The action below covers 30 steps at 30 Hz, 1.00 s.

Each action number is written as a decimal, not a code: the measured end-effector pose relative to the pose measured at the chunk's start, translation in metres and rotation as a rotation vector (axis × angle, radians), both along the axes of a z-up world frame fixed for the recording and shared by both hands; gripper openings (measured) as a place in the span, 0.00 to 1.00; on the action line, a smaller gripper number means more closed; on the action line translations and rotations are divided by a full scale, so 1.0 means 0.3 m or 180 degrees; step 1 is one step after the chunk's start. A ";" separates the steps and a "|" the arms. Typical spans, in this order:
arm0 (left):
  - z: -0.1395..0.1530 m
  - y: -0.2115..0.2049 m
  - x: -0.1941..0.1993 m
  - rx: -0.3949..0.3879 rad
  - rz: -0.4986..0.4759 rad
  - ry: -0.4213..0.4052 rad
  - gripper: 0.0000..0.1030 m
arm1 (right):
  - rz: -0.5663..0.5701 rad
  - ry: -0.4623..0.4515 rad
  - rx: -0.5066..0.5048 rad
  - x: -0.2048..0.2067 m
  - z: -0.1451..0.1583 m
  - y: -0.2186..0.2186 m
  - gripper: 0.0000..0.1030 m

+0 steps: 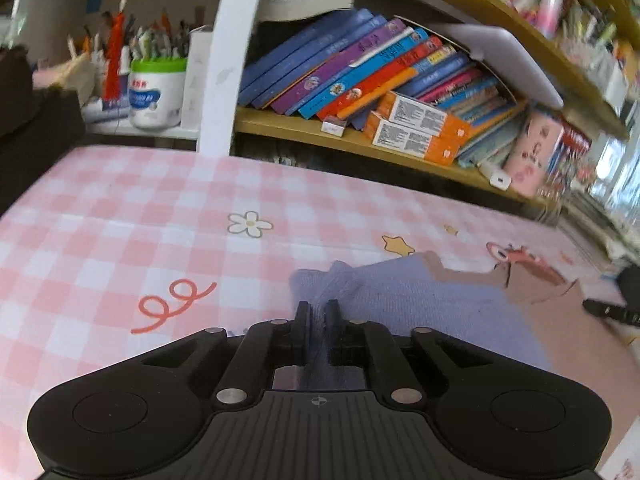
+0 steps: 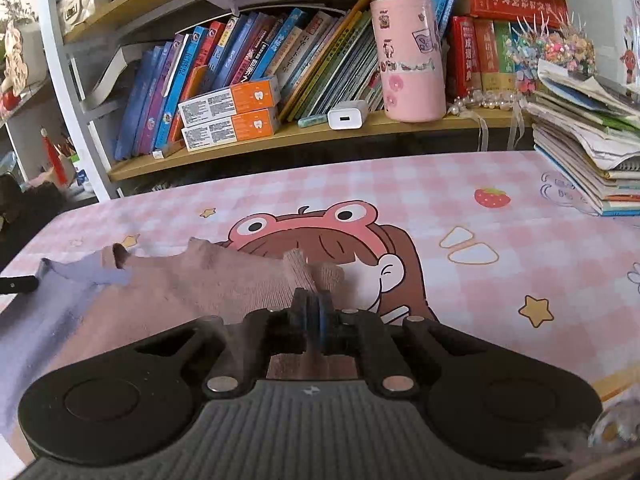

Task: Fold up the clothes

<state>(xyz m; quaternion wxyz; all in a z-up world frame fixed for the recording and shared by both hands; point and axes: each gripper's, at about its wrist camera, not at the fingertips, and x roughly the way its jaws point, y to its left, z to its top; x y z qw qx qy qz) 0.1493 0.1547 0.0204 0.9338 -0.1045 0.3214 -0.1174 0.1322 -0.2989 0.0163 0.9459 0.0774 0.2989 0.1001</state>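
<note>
The job looks barely begun. A small knitted garment (image 2: pixel 208 284), part lavender and part dusty pink, lies on the desk (image 1: pixel 120 208), which is covered with a pink checked cartoon mat. It sits toward the near edge, roughly midway along, with the lavender half on the left side and the pink half on the right. It is not spread out neatly: the far edge is ragged and bunched, with a little tube-like opening, perhaps a cuff or neck, poking up between the two colours. I cannot say just what kind of garment it is.

Both tongs have hold of it. The left gripper (image 1: pixel 318 312) is clenched on a ridge of the lavender cloth, which runs up between its fingers. The right gripper (image 2: pixel 314 302) is pinched tight on a fold of the pink ribbed cloth, a tuft of it standing up just beyond the fingertips. So each end of the garment is gripped.

What seems done, then, is only the taking hold. No clean fold shows anywhere; the cloth between the two grips is slack and creased. What is left, I judge, is nearly all of it: lifting or drawing the piece flat, carrying one edge over onto the other, and smoothing it down.

The far part of the desk, below the bookshelf (image 2: pixel 280 136), is bare, while a stack of papers (image 2: pixel 592 148) crowds the far right corner.
</note>
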 end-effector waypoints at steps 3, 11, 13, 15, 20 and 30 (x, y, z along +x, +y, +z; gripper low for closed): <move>0.009 0.029 -0.010 -0.0095 0.0069 0.0109 0.28 | -0.0061 0.0036 0.0025 -0.008 0.014 -0.014 0.21; 0.049 0.073 -0.158 -0.0320 -0.0089 0.0130 0.58 | 0.0091 0.0257 0.0459 -0.178 0.017 -0.079 0.36; 0.048 0.059 -0.166 -0.0277 -0.0114 0.0175 0.58 | 0.0109 0.0306 0.0498 -0.209 0.019 -0.089 0.36; 0.045 0.047 -0.171 -0.0255 -0.0131 0.0224 0.58 | 0.0098 0.0357 0.0528 -0.226 0.024 -0.095 0.36; 0.017 0.020 -0.165 -0.0293 -0.0121 0.0321 0.56 | 0.0132 0.0441 0.0538 -0.233 0.024 -0.088 0.30; 0.008 0.051 -0.167 -0.0304 -0.0051 0.0289 0.54 | 0.0219 0.0543 0.0702 -0.183 0.008 -0.019 0.20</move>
